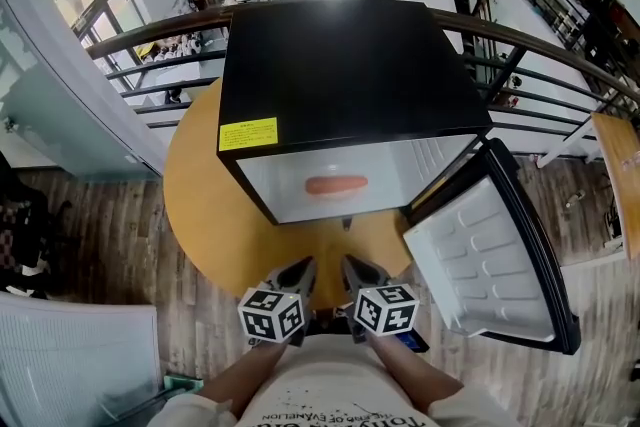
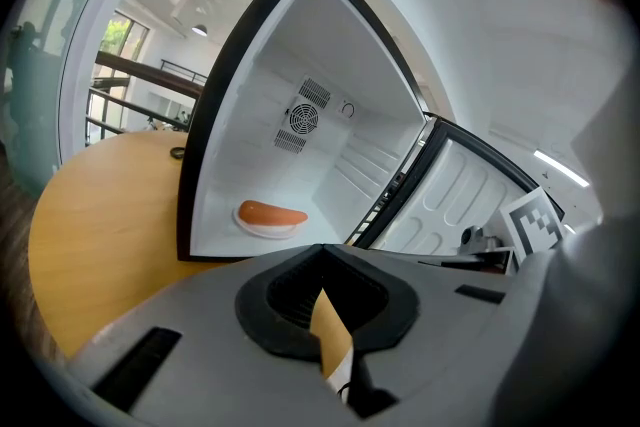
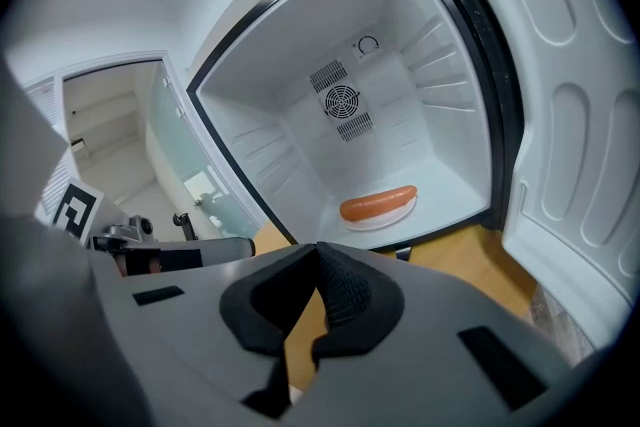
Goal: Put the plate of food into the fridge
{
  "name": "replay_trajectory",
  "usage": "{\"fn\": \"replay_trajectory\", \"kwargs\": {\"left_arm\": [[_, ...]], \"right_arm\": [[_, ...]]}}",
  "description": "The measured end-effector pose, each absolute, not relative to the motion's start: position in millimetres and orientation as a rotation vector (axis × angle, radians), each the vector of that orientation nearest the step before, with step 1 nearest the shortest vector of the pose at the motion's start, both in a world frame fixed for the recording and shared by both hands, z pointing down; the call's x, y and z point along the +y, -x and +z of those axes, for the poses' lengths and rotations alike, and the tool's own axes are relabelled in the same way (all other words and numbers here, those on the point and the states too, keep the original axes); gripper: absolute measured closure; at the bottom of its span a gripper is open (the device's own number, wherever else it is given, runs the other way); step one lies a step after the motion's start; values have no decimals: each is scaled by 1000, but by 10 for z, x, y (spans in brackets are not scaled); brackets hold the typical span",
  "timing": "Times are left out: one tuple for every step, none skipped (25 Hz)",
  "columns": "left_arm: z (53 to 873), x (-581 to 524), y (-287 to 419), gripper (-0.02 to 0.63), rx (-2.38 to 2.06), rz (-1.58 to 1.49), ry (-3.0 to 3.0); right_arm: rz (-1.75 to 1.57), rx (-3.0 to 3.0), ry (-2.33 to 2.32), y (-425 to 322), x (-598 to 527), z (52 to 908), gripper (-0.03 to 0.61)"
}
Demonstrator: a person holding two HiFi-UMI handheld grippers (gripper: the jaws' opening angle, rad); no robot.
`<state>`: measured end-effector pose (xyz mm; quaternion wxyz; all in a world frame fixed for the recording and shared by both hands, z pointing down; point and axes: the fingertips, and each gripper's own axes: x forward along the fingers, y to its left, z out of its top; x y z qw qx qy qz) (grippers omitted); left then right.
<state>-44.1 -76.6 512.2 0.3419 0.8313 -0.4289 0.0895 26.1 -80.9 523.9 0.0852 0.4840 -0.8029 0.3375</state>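
Left gripper (image 2: 320, 250) has its fingertips pressed together with nothing between them. Right gripper (image 3: 318, 247) is the same, tips closed and empty. Both are held side by side at the near edge of the round wooden table (image 1: 200, 205), pointing at the black fridge (image 1: 350, 65) standing on it. The fridge door (image 1: 490, 255) is swung wide open to the right. The plate (image 3: 375, 221) with a sausage (image 3: 378, 203) sits on the fridge floor near the front, well apart from both grippers.

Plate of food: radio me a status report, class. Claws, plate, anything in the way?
Left claw shut, empty. Right claw shut, empty. Plate with sausage on fridge floor. Door open, nothing in the way.
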Motion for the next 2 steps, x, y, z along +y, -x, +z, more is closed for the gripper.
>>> {"fn": "replay_trajectory", "kwargs": {"left_arm": [[5120, -766, 438, 591, -1116, 232, -2161], [5118, -766, 436, 591, -1117, 231, -2160]], "right_arm": [[1007, -2394, -1440, -262, -807, 5238, 552], [1007, -2395, -1437, -262, -806, 5237, 552]]}}
